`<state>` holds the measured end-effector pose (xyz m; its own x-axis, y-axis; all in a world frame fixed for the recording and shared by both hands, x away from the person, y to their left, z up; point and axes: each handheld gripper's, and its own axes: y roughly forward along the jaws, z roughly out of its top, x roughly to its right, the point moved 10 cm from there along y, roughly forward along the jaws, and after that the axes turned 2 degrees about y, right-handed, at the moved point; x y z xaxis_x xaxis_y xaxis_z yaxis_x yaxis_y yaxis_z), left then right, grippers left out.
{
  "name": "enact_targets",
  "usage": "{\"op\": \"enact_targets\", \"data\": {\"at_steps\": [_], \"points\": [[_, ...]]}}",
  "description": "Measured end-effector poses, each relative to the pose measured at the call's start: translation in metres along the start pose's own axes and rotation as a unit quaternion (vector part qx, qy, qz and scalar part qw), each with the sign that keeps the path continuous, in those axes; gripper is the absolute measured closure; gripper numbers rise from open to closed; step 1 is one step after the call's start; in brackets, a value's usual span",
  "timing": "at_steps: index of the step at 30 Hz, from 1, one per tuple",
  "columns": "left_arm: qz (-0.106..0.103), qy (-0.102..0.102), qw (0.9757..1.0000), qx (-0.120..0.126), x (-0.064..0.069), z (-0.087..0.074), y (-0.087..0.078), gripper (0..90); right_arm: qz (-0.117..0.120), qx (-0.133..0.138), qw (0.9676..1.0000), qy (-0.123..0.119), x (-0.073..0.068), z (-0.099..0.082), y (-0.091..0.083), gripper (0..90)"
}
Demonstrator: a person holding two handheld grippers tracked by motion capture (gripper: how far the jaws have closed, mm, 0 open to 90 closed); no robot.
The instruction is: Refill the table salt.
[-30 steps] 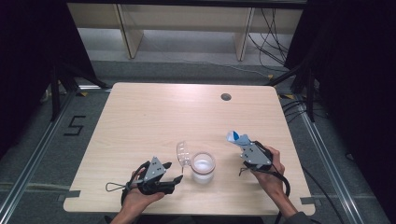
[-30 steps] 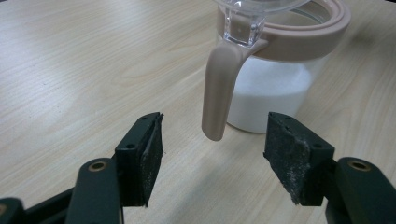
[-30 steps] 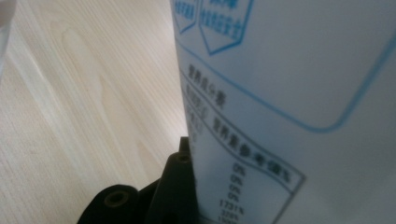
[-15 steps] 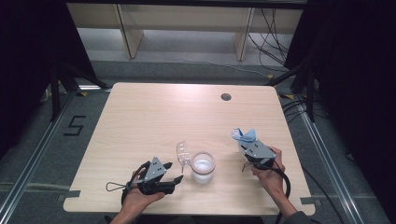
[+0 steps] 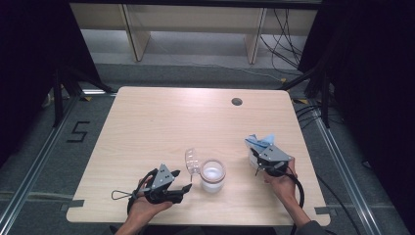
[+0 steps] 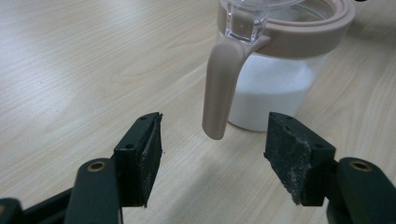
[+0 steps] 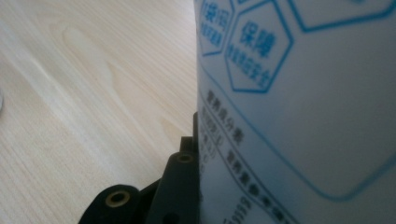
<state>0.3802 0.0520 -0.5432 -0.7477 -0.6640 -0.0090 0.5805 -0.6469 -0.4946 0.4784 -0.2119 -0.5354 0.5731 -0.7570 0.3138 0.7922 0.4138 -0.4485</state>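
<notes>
With lid flipped up so powder can go in, jar (image 5: 212,175) standing near front edge of tabletop (image 5: 161,117). Left tongs (image 6: 212,154) open around its handle (image 6: 219,88), not touching. Right tongs (image 5: 259,159) clamped on white-blue bag (image 5: 258,143), near right edge.

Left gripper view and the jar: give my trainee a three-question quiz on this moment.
1. True or false: the left gripper grips the jar's handle.
2. What does the right gripper hold? A) a spoon B) a white bag with blue print C) a lid
3. What fills the lower part of the jar?

Key: 1 false, its jaws stand open, short of the handle. 2 B. 3 a white powder or grains.
</notes>
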Motion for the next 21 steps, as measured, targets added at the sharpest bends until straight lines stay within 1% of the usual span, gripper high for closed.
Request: {"op": "enact_targets", "data": {"at_steps": [1,2,4,5,7,8,9,10,11,12,14,15,16,17,18,19,20,21], "points": [[0.001,-0.001,1.0000,0.001,0.000,0.000,0.000,35.8,0.001,0.002,1.0000,-0.002,0.002,0.000,0.000,83.0],[0.003,0.000,1.0000,-0.002,0.000,0.000,0.000,35.7,0.001,0.000,1.0000,0.009,0.002,-0.001,-0.001,81.8],[0.000,0.002,1.0000,-0.001,0.000,0.000,-0.001,35.5,0.001,-0.001,0.9997,0.022,0.003,-0.003,-0.003,80.0],[0.000,-0.002,1.0000,0.002,0.001,0.001,0.000,35.6,0.001,-0.001,0.9998,0.019,0.003,-0.003,-0.003,79.1],[0.000,-0.004,1.0000,0.003,0.001,0.001,0.000,35.6,0.002,0.000,0.9996,0.027,0.004,-0.003,-0.004,77.7],[0.000,-0.004,1.0000,0.003,0.001,0.001,0.000,35.7,0.002,0.000,0.9996,0.027,0.004,-0.003,-0.004,77.7],[0.002,0.004,1.0000,-0.005,-0.001,0.000,-0.001,35.7,0.001,0.001,0.9993,0.037,0.004,-0.003,-0.004,77.0],[0.002,0.005,1.0000,-0.004,-0.002,0.000,-0.001,35.7,0.000,-0.002,0.9995,0.032,0.006,-0.004,-0.006,75.4],[0.004,0.000,1.0000,-0.001,-0.001,0.000,-0.002,35.7,0.001,-0.001,0.9994,0.035,0.006,-0.004,-0.006,74.7],[0.004,0.002,1.0000,-0.003,-0.002,0.000,-0.002,35.7,-0.001,-0.002,0.9994,0.034,0.007,-0.004,-0.007,72.9],[0.003,0.011,0.9999,-0.003,-0.003,0.001,-0.002,35.7,0.002,-0.002,0.9991,0.043,0.007,-0.004,-0.007,70.2],[0.003,0.006,1.0000,-0.004,-0.002,0.000,-0.003,35.7,0.002,0.005,0.9991,0.042,0.007,-0.002,-0.007,68.9],[0.002,0.011,0.9999,-0.003,-0.002,0.001,-0.002,35.7,0.001,0.004,0.9989,0.046,0.008,-0.002,-0.008,66.4],[0.002,0.011,0.9999,-0.003,-0.002,0.001,-0.002,35.7,0.003,0.002,0.9982,0.060,0.007,-0.002,-0.009,64.9],[0.001,0.012,0.9999,-0.004,-0.002,0.001,-0.002,35.8,0.002,0.011,0.9983,0.057,0.008,-0.001,-0.009,64.1],[0.004,0.005,1.0000,-0.002,-0.002,0.001,-0.002,35.9,0.003,0.012,0.9982,0.058,0.009,0.000,-0.010,62.8],[0.005,0.006,1.0000,-0.002,-0.002,0.001,-0.002,35.9,0.005,0.011,0.9984,0.056,0.009,0.000,-0.011,60.5],[0.006,0.006,1.0000,0.000,-0.003,0.001,-0.002,35.9,0.006,0.016,0.9981,0.060,0.008,0.001,-0.011,58.2]]}}
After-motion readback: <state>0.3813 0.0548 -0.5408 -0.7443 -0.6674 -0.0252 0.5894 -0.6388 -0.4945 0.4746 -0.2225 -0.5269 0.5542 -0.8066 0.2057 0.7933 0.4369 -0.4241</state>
